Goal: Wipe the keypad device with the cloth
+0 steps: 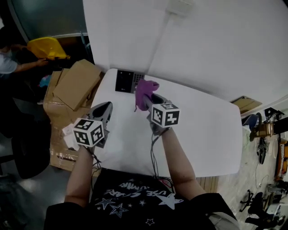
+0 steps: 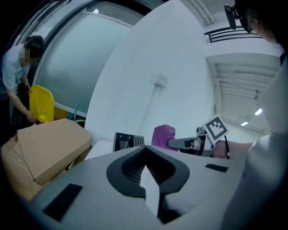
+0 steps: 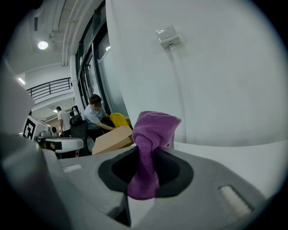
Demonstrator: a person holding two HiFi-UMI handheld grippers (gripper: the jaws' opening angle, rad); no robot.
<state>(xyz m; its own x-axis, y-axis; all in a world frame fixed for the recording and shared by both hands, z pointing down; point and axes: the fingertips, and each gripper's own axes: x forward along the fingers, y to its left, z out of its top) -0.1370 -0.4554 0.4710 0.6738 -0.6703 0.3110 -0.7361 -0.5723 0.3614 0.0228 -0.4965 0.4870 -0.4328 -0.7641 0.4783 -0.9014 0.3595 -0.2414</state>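
Note:
A black keypad device [image 1: 129, 81] with a dark screen and grey keys lies at the far left corner of the white table [image 1: 202, 130]. My right gripper [image 1: 146, 99] is shut on a purple cloth [image 1: 145, 92], which bunches up above the jaws just right of the device and slightly nearer than it. In the right gripper view the cloth [image 3: 150, 148] fills the jaws and hides the device. My left gripper [image 1: 109, 105] hovers shut and empty over the table's left side, well short of the device [image 2: 128, 141]. From there the cloth [image 2: 163, 135] shows beside the device.
Cardboard boxes [image 1: 74, 85] are stacked off the table's left edge. Further left a person handles a yellow object [image 1: 47, 48]. A white wall with a small box [image 1: 180, 6] and a cable channel stands right behind the table. Clutter lies on the floor at right [image 1: 265, 143].

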